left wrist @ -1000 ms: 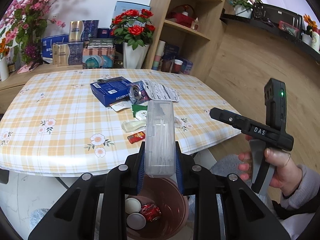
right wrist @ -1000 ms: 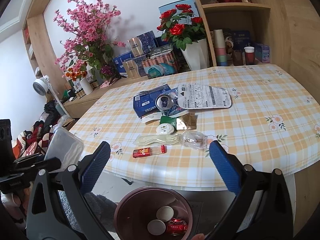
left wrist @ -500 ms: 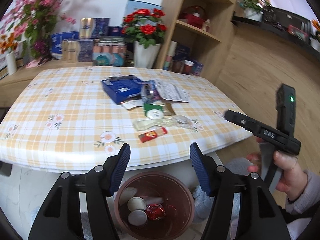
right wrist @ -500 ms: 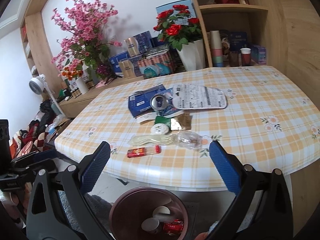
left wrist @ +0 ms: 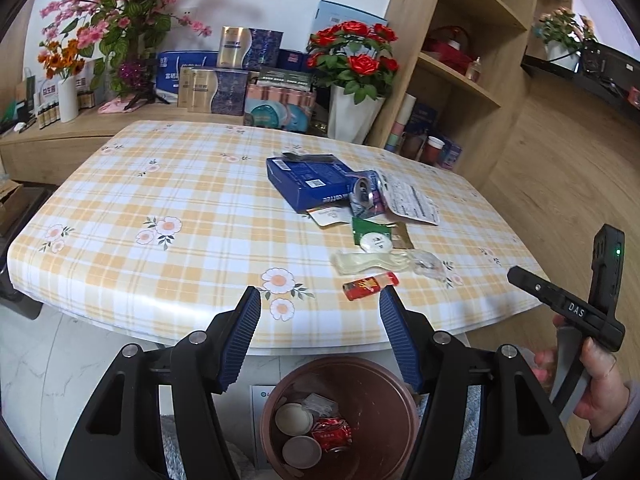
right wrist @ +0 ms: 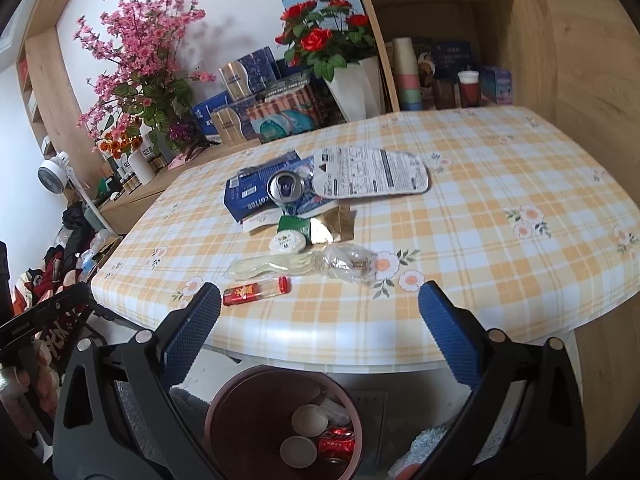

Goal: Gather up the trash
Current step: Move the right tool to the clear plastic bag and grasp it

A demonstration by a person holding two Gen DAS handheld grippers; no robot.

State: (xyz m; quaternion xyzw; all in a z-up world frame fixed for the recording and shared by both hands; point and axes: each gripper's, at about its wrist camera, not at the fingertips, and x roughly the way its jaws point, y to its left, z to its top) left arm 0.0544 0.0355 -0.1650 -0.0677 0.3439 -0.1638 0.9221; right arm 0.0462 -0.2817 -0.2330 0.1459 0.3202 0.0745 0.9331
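Note:
A brown bin point(left wrist: 376, 392) stands on the floor under the table's front edge, holding cup lids, a red can and clear plastic; it also shows in the right wrist view point(right wrist: 240, 412). My left gripper point(left wrist: 320, 336) is open and empty above the bin. My right gripper point(right wrist: 316, 332) is open and empty, also above the bin. On the checked table point(left wrist: 180, 216) lie a red wrapper point(left wrist: 370, 285), a clear plastic bag point(left wrist: 384, 262), a white lid point(left wrist: 375, 242), a green packet point(left wrist: 366, 226), a crushed can point(left wrist: 365, 190), a blue box point(left wrist: 308, 182) and a white printed pack point(left wrist: 408, 202).
A vase of red roses point(left wrist: 356, 80), boxes point(left wrist: 224, 80) and pink flowers point(left wrist: 120, 12) stand behind the table. Wooden shelves point(left wrist: 460, 64) rise at the right. A fan and piled clothes point(right wrist: 60, 240) are at the left in the right wrist view.
My left gripper opened and let go of the clear plastic box, which now lies in the bin. Both grippers have shifted slightly toward the table.

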